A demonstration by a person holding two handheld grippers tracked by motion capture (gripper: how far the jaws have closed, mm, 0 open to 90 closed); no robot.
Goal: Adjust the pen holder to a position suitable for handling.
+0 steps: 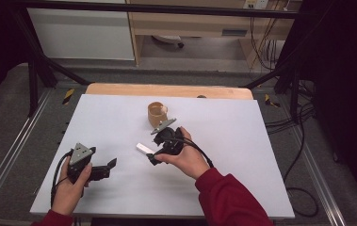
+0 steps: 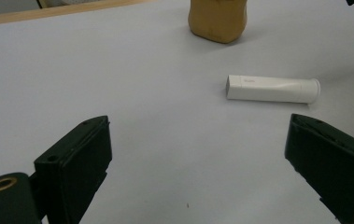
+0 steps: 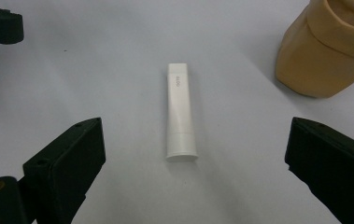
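Observation:
A white tube [image 1: 144,149] lies flat on the white table sheet [image 1: 242,155]. In the right gripper view the tube [image 3: 180,112] points away from me, its cap end lying level with the jaw tips. My right gripper [image 3: 195,168] is open, its jaws wide on either side of the tube without touching it. In the high view the right gripper [image 1: 156,149] hovers just right of the tube. My left gripper [image 1: 110,168] is open and holds nothing at the front left; its own view shows it [image 2: 202,172] with the tube [image 2: 272,88] ahead to the right.
A tan soft cup [image 1: 157,113] with a rolled rim stands upright behind the tube, also seen as the cup [image 3: 326,51] and the cup [image 2: 217,18]. A wooden edge [image 1: 166,89] borders the far side. Black frame posts and cables surround the table.

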